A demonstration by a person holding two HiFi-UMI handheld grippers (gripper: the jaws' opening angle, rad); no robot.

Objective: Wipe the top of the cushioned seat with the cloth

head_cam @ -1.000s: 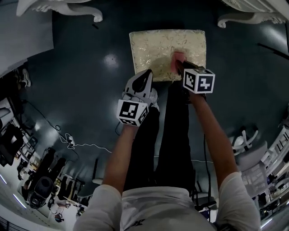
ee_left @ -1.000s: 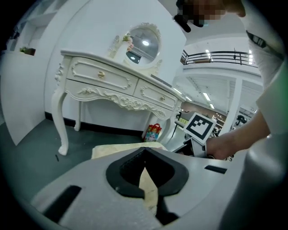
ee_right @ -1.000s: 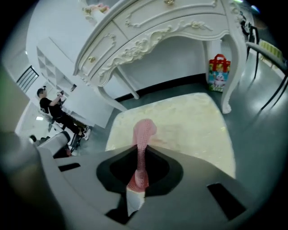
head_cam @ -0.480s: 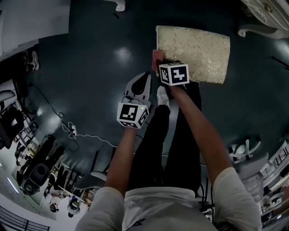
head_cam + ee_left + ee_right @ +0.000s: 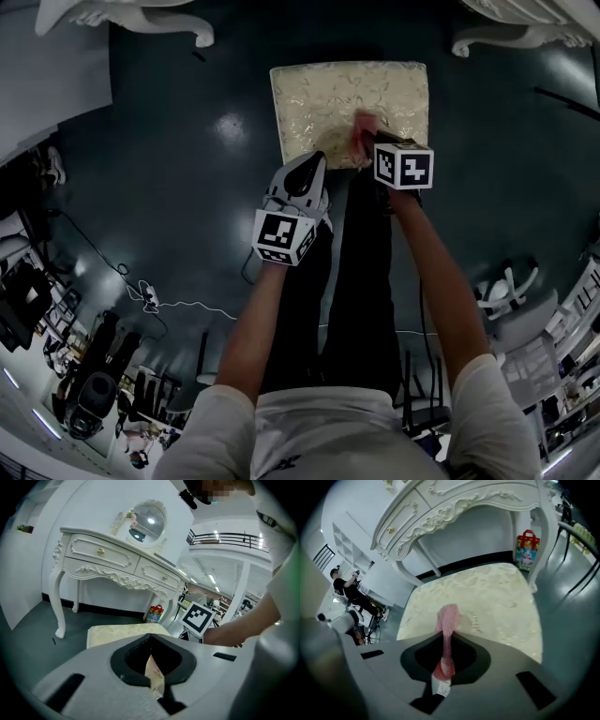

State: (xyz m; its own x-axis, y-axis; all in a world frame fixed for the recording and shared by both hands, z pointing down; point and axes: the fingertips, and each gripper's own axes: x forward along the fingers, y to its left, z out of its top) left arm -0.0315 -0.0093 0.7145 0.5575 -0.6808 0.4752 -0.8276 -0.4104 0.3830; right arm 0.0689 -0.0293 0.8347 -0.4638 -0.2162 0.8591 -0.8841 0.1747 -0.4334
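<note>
Right gripper [image 5: 446, 641] pinches the cloth [image 5: 448, 616] over the cushioned seat [image 5: 492, 597], near its front edge. The cloth is judged light, limp and best held bunched. Left gripper [image 5: 151, 658] is pressed together, idle at the seat's near corner.

My head camera looks steeply down on the cushioned seat [image 5: 349, 103]. The camera on my left tool [image 5: 314, 161] sits low, facing the dressing table [image 5: 117, 564]. The one on my right tool [image 5: 367, 142] tilts down, close. All share the seat.
</note>
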